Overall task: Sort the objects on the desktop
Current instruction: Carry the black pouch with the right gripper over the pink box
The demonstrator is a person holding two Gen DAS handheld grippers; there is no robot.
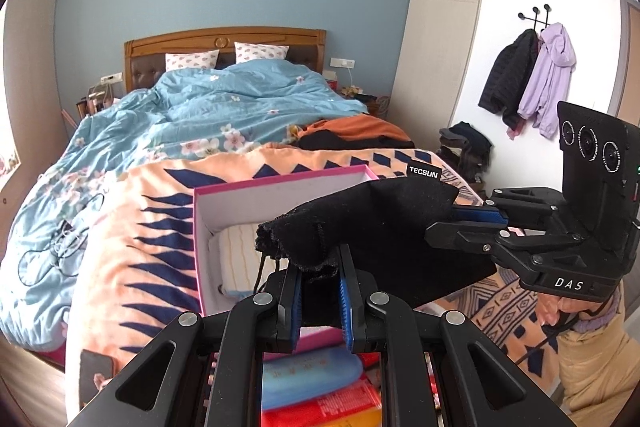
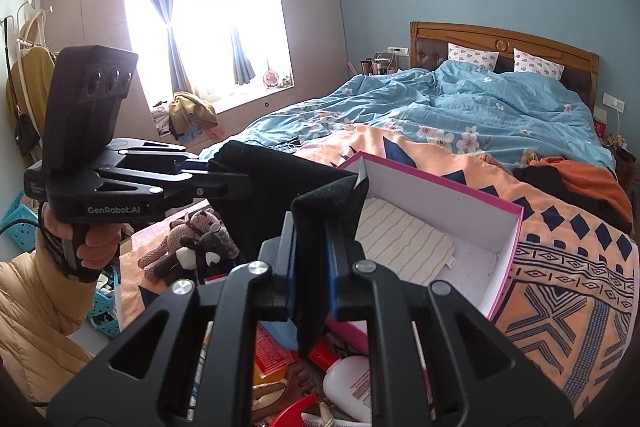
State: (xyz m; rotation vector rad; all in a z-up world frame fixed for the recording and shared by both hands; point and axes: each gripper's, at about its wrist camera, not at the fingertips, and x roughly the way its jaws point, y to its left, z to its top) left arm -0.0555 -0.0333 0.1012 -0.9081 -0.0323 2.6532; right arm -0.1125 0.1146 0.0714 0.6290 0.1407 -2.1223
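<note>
Left wrist view: the left claw [image 1: 320,297] is pinching the near edge of a black pouch [image 1: 384,227], held above a pink box [image 1: 280,187] on the bed [image 1: 160,227]; the right claw [image 1: 478,217] is gripping its right end.

Right wrist view: the right claw [image 2: 314,267] is clamping the pouch [image 2: 320,211], the left claw [image 2: 236,179] holding its far left side.

**Two wrist views across a bed**

Each fisheye looks forward and downward along its own gripper. The left gripper [image 1: 320,301] view faces the headboard [image 1: 224,43]; the right gripper [image 2: 312,267] view faces the window [image 2: 200,15]. Both sit close above the pink-rimmed box [image 1: 280,187], sharing it, the black pouch [image 1: 380,223] and the bed [image 1: 224,115].
</note>
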